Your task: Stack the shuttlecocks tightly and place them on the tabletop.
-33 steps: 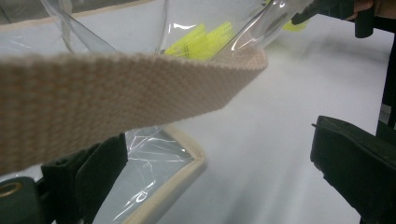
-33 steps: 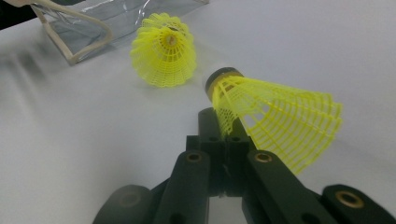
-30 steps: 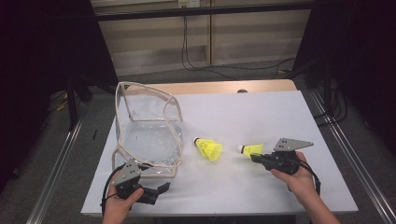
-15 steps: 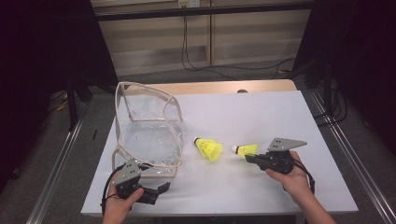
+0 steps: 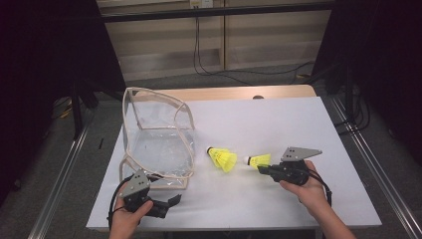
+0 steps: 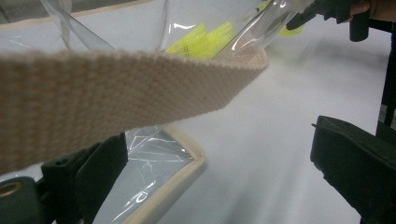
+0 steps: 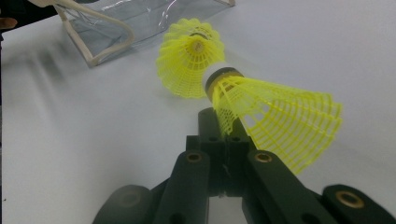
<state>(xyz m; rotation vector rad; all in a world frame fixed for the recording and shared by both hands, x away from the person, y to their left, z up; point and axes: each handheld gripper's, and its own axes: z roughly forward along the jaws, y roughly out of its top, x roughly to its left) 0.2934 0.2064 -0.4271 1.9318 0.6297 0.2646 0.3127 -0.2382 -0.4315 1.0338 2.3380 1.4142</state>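
Carrying a yellow shuttlecock [image 5: 260, 161] leftward, R gripper [image 5: 262, 168] is clamping its skirt, closing on 2nd shuttle [image 5: 222, 158] & clear bag [image 5: 158, 144]; L gripper [image 5: 171, 202] is idling w/ jaws apart by bag's strap.

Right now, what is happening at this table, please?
A person works with tongs in each hand. The right tongs are shut on one yellow shuttlecock, close to a second shuttlecock lying on the white table. The left tongs stand open at the beige strap of a clear bag.

Glossy clear plastic bag [image 5: 159, 144] with woven cloth trim; shuttlecock [image 7: 275, 116] seemingly matt plastic mesh.
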